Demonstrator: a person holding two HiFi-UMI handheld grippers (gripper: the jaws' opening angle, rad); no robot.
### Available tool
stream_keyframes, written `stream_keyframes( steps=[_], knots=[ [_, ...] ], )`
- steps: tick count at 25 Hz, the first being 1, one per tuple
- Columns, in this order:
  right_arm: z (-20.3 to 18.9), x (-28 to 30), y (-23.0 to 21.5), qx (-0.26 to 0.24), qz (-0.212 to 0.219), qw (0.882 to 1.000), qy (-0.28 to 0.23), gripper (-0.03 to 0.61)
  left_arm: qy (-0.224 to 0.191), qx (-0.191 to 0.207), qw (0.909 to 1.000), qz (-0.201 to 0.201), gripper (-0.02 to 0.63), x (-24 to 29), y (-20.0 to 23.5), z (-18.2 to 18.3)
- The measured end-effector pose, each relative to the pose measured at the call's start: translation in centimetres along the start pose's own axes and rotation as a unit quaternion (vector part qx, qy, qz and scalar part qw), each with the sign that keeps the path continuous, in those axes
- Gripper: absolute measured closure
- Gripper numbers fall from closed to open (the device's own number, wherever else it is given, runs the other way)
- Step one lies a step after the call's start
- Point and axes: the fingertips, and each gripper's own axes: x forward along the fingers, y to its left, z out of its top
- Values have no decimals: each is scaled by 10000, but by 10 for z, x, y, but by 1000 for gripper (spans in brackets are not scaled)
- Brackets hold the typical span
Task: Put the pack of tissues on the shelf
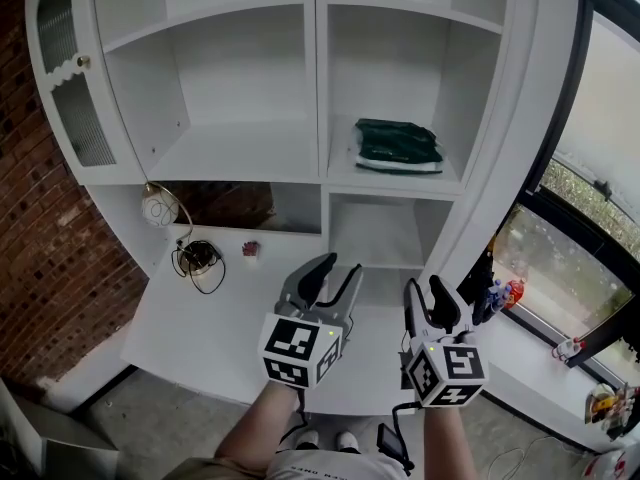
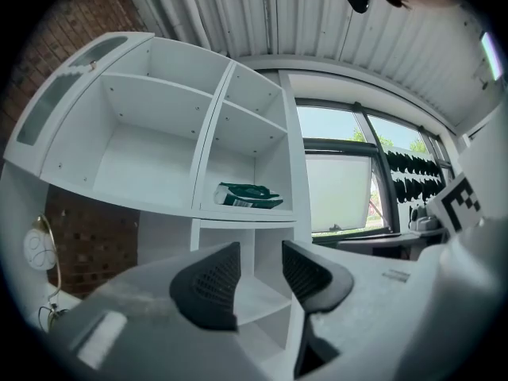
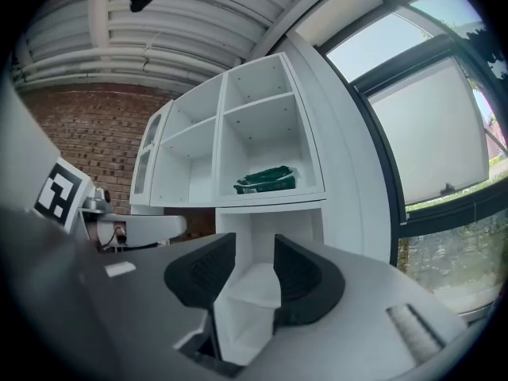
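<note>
On the white shelf (image 1: pixel 345 173), at twelve o'clock from both grippers, the tissues (image 1: pixel 398 145) lie flat, a soft, dark green pack in crinkled plastic in the right-hand bay. The left gripper (image 1: pixel 335 274) and right gripper (image 1: pixel 425 303) hover over the smooth desk (image 1: pixel 220 318), ribbed black jaws spread, nothing between. The task looks done; best to draw straight back, clear of the shelf's hard edges.
</note>
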Motion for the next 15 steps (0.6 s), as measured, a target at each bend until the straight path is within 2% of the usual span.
stream_keyframes(
  steps=[8,15],
  knots=[
    [-5,-4,6,-148,-130,9998,-22,453,-11,191,9997,138,502,-7,-3,-8],
    [-12,-8,14,-324,-230,9992,30,488,-7,248,9995,211,521,-15,-1,-13]
  ],
)
